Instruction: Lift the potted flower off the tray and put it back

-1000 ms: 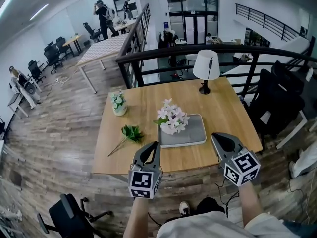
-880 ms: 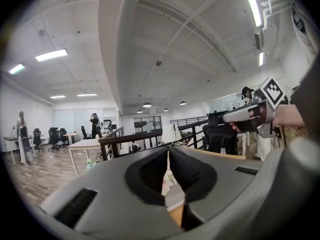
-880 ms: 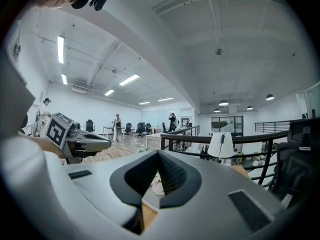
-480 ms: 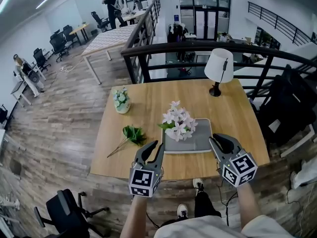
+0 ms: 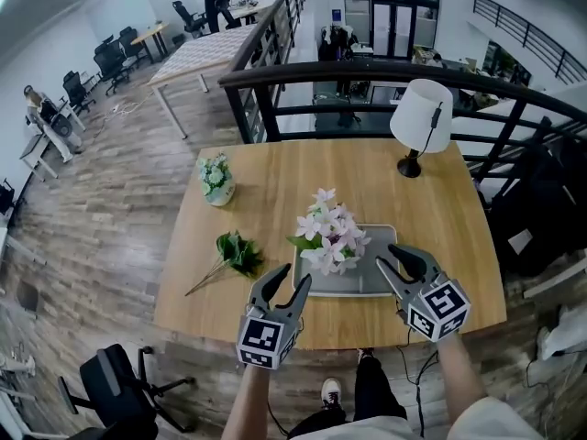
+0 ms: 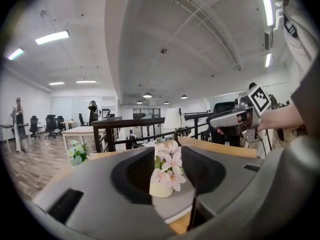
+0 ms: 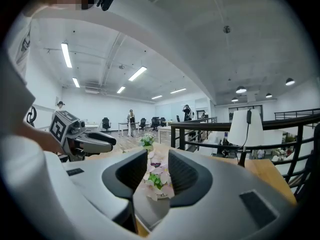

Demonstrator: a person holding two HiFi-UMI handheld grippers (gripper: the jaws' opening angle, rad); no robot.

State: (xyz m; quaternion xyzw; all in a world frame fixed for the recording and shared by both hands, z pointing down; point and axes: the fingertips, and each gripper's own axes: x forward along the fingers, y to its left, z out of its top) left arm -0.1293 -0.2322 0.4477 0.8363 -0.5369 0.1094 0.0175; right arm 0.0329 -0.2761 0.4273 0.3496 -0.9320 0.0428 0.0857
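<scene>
1. Potted flower [image 5: 328, 238] upright on the grey tray [image 5: 378, 282], near the front edge of the counter [image 5: 275, 181].
2. Left tool [image 5: 286, 284] and right tool [image 5: 394, 258] flanking the tray from the near side. Jaws apart, just been opening. Nothing between them yet, with the pot only seen ahead through each gap.
3. Crushed petals likely if closing high, given blooms overhanging the small pot.
4. Tipping or sliding likely if one tool lands first or squeezes harder. Probably a light pot.
5. Tray liable to be dragged toward the front edge, which lies close under both tools.
6. Open counter left of and behind the tray. Leafy sprig [image 5: 238, 250] near on the left, small vase [image 5: 215, 180] farther back, lamp [image 5: 422, 117] well apart at back right, railing [image 5: 367, 76] beyond the far edge.
7. Nothing overhead to block a straight lift.
</scene>
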